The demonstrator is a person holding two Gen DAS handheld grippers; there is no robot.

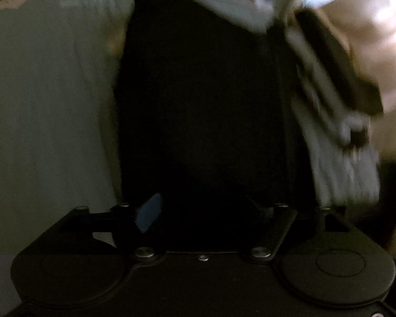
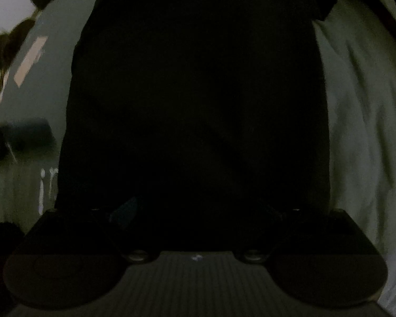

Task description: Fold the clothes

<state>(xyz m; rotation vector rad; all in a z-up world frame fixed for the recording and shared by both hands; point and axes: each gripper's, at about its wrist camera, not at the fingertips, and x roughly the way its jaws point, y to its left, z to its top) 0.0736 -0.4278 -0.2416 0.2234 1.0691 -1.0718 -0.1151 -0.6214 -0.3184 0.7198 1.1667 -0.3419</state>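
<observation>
A black garment [image 1: 203, 92] lies spread on a pale grey sheet [image 1: 47, 105] and fills the middle of the left wrist view. My left gripper [image 1: 206, 211] hangs over its near edge. The left finger's blue pad [image 1: 149, 212] stands well apart from the dark right one, and nothing is seen pinched between them. In the very dark right wrist view the same black garment [image 2: 198, 92] fills the centre. My right gripper [image 2: 200, 211] is above it with its fingers wide apart, and the faint bluish pad [image 2: 126, 211] is barely visible.
At the upper right of the left wrist view a person's hand [image 1: 369, 39] holds a blurred dark object [image 1: 338, 60] over striped grey cloth [image 1: 343, 171]. Rumpled pale sheet [image 2: 361, 132] lies right of the garment. A blurred dark shape [image 2: 21, 134] sits at the left.
</observation>
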